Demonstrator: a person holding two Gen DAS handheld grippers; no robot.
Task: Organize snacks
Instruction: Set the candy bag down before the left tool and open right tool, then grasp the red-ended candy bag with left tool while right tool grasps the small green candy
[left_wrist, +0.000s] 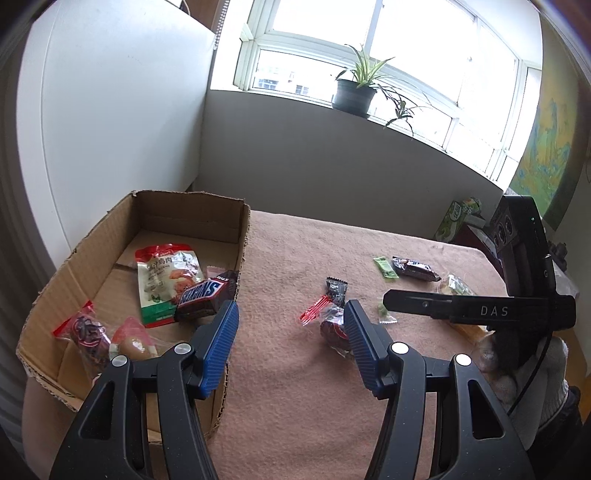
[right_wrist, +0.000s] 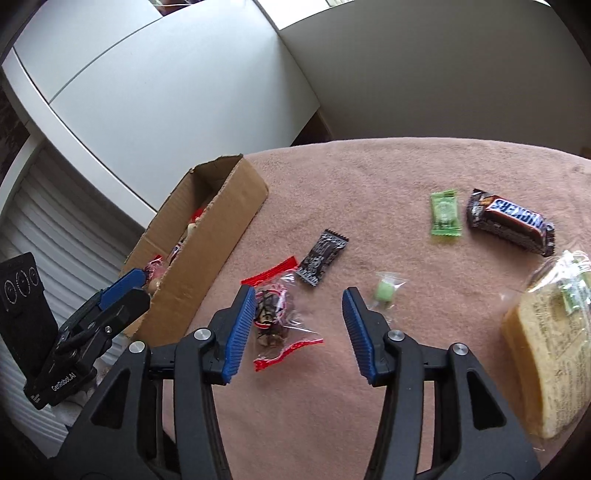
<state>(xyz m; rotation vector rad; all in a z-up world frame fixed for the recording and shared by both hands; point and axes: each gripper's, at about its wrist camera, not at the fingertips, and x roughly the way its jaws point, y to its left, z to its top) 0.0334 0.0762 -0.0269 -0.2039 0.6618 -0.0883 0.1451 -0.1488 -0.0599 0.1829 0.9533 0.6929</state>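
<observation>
Snacks lay in 2 groups, read from left to right: those already in the cardboard box (left_wrist: 122, 229) and those loose on the pink cloth (left_wrist: 295, 387); in the box, from the left wrist view, I counted at least 4: a red-ended dark packet (left_wrist: 86, 334), a clear-wrapped brownish sweet (left_wrist: 135, 343), a green-and-red pouch (left_wrist: 166, 280) and 1 Snickers bar (left_wrist: 205, 293) lying on the pouch; more may have been hidden; the left gripper (left_wrist: 291, 343) hovered at the box's near right wall, jaws apart and holding nothing; next came the red-trimmed clear packet (right_wrist: 277, 314), just beside the inner face of the right gripper's left finger (right_wrist: 240, 332), its long axis running roughly away from the camera, along the fingers; the right gripper (right_wrist: 299, 328) stood open and empty, no pad pressing the packet; both grippers were close to this packet, yet the right one seemed the likelier to take it, since a small shift leftward would centre it between the jaws; further right on the cloth lay 1 black sachet (right_wrist: 323, 256), 1 small green sweet in clear wrap (right_wrist: 384, 290), 1 flat green sachet (right_wrist: 445, 212), 1 second Snickers bar (right_wrist: 511, 221) and 1 bagged bread slice (right_wrist: 550, 354) at the far right edge; that made 6 loose items still outside the box
</observation>
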